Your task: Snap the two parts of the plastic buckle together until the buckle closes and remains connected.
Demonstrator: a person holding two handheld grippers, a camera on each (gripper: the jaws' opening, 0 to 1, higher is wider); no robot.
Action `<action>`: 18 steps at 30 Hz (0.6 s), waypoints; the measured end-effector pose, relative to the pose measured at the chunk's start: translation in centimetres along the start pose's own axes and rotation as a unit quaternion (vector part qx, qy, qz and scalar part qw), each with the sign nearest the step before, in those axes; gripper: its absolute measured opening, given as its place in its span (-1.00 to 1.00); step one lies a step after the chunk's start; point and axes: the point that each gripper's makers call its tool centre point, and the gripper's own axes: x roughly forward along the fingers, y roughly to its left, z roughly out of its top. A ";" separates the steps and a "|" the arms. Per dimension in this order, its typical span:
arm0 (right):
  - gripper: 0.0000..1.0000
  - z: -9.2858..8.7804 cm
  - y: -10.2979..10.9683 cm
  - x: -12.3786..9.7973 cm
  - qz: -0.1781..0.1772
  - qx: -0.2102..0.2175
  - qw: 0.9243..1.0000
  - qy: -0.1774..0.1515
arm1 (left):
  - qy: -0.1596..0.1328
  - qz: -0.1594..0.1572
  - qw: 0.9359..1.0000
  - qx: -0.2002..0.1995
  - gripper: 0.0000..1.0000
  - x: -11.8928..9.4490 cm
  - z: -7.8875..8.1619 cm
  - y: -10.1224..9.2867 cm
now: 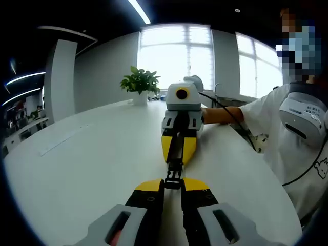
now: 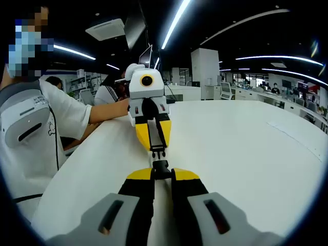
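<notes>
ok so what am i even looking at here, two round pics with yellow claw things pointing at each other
These are two handheld tools, not a robot: a person holds one gripper in each hand, and a fisheye camera rides on each. The left gripper view looks along the left gripper; facing it is the right gripper, arriving from the person's side. The right gripper view shows the reverse: the right gripper near, the left gripper opposite. Each is shut on one half of a small black buckle, and the two halves meet above a white table. Whether they have clicked together I cannot tell. A potted plant stands at the table's far end.
</notes>
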 end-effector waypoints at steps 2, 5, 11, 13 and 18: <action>-0.75 0.1 0.0 0.1 0.000 -0.001 1.000 -0.001 | 0.002 0.001 1.000 -0.003 -0.76 0.1 -0.1 0.0; -0.75 0.1 0.1 0.1 0.001 -0.002 1.000 -0.001 | 0.002 0.000 1.000 -0.005 -0.76 0.2 -0.2 -0.1; -0.75 0.1 0.2 0.2 0.000 -0.004 1.000 0.002 | 0.001 -0.002 1.000 -0.009 -0.76 0.3 -0.1 -0.1; -0.75 0.1 0.1 0.3 0.000 -0.002 1.000 0.001 | 0.000 -0.006 1.000 -0.011 -0.76 0.4 -0.2 -0.2; -0.75 -0.1 0.2 0.6 0.000 -0.009 1.000 0.013 | 0.008 -0.005 1.000 -0.006 -0.76 0.7 -0.3 -0.3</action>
